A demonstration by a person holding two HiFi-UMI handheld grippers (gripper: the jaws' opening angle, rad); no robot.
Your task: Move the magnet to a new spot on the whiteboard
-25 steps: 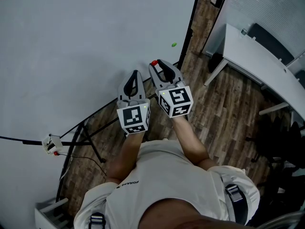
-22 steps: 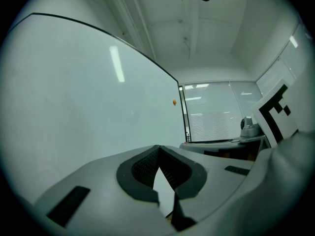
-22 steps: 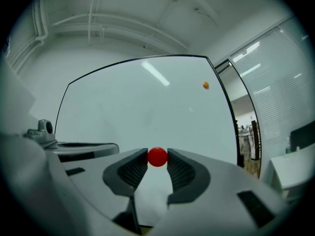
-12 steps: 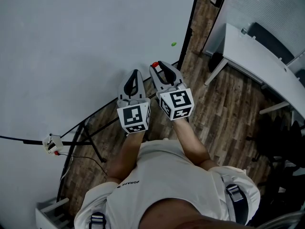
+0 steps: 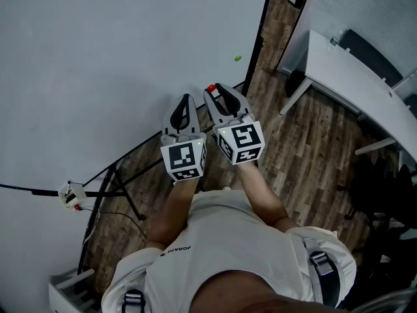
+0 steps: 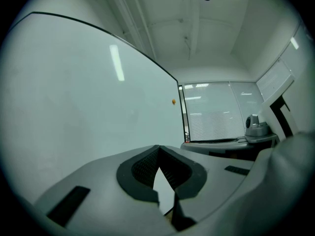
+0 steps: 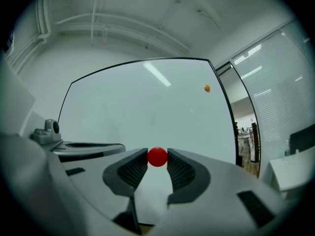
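Note:
A round red magnet (image 7: pixel 157 157) sits between the tips of my right gripper (image 7: pixel 157 158), whose pads press on it from both sides. In the head view the red magnet (image 5: pixel 211 87) shows at the tip of the right gripper (image 5: pixel 215 89), in front of the lower right part of the whiteboard (image 5: pixel 117 57). I cannot tell whether the magnet touches the board. My left gripper (image 5: pixel 186 99) hangs just to the left of it, jaws shut with nothing in them; its tips meet in the left gripper view (image 6: pixel 158 147).
A second small magnet (image 5: pixel 238 59) sticks to the whiteboard near its black right edge; the same small magnet (image 7: pixel 207 88) shows in the right gripper view. A white desk (image 5: pixel 352 83) stands at the right on the wooden floor. Stand legs and a small device (image 5: pixel 70 196) lie at lower left.

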